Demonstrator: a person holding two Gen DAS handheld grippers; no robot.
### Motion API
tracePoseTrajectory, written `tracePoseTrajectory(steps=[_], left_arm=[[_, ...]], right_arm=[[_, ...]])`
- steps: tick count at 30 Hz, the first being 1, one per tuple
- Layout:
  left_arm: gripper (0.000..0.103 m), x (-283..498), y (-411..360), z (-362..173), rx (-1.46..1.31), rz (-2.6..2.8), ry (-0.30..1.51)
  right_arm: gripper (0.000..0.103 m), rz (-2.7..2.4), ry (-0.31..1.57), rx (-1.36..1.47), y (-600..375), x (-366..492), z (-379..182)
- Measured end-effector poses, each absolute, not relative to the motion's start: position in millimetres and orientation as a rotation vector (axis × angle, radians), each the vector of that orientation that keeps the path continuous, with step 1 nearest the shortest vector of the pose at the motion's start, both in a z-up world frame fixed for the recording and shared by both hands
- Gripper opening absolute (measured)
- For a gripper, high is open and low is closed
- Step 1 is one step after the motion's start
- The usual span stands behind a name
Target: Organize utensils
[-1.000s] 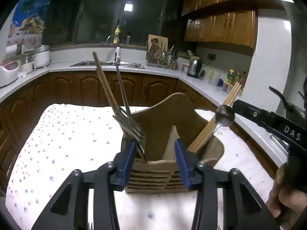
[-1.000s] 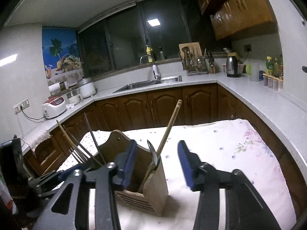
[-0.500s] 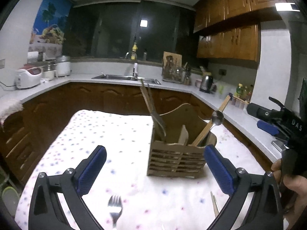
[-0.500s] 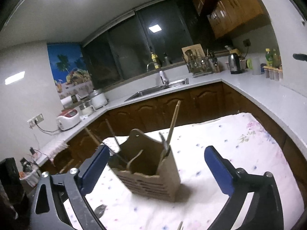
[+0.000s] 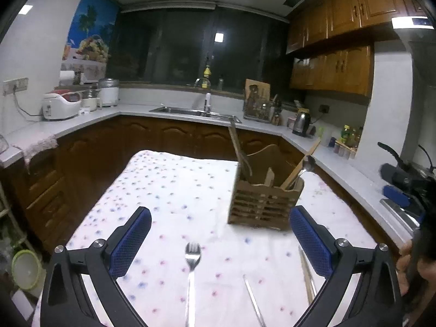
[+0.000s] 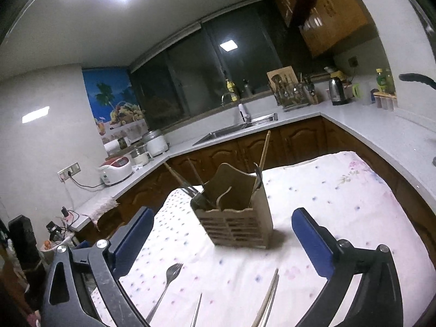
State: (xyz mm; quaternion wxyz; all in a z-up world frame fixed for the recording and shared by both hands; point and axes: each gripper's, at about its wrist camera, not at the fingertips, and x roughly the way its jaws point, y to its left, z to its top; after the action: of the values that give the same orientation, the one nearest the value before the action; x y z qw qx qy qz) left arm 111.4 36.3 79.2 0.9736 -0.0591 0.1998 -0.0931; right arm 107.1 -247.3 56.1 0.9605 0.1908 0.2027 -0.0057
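A slatted wooden utensil holder [image 5: 263, 205] [image 6: 237, 222] stands upright on the dotted white tablecloth [image 5: 169, 185]. Chopsticks, forks and a spoon stick out of it. Nearer me on the cloth lie a metal fork [image 5: 192, 256] [image 6: 169, 276], a pair of chopsticks [image 5: 307, 273] [image 6: 268, 298] and a thin metal handle [image 5: 253, 298] [image 6: 197, 310]. My left gripper [image 5: 219, 218] is open and empty, back from the holder and over the fork. My right gripper [image 6: 222, 218] is open too, with nothing between its blue pads. In the left wrist view the right gripper [image 5: 397, 188] shows at the right edge.
Behind the table a white L-shaped counter [image 5: 190, 114] runs with a sink [image 6: 239, 129], a rice cooker [image 5: 61, 105], a dish rack [image 5: 257, 106] and a kettle [image 5: 302, 121]. The cloth's right edge lies near the side counter [image 6: 381, 136]. A person's hand [image 5: 408, 261] is at the right.
Both grippers went from half closed around the holder to wide open and drew back from it. The fork, the chopsticks and the metal handle on the cloth came into view.
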Motion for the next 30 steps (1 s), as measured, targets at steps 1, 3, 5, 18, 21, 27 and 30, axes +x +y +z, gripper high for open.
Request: tracePoseTrajectory(steps=[1,3,5,18,21,27,30], left_arm=[[0.102,108,37,79,-0.108,-0.179,0.409],[0.102,101,38,80,-0.084,-0.2,0.439],[0.102,91,41,84,-0.07,-0.162,0.408],[0.102,30,58,115,-0.079,-0.123,0.299],[0.102,20,58,92,-0.11,-0.111,0.304],[0.102,12,46,48,-0.073,-0.127,0.375],[0.102,8,39,28,-0.014,-0.102,0.363]], right_arm=[[0.102,-0.013,0.407,0.383,-245,100,57],[0.102,-0.018,0.401,0.375,-242,87,58],[0.103,-0.02,0.398,0.37,-238,75,59],[0.103,-0.059,0.277,0.2,-214,23,123],[0.103,-0.113,0.227,0.198,-202,4,107],[0.103,-0.166,0.301,0.164,-179,-4,48],[0.103,-0.201,0.331,0.223,-180,-10,16]])
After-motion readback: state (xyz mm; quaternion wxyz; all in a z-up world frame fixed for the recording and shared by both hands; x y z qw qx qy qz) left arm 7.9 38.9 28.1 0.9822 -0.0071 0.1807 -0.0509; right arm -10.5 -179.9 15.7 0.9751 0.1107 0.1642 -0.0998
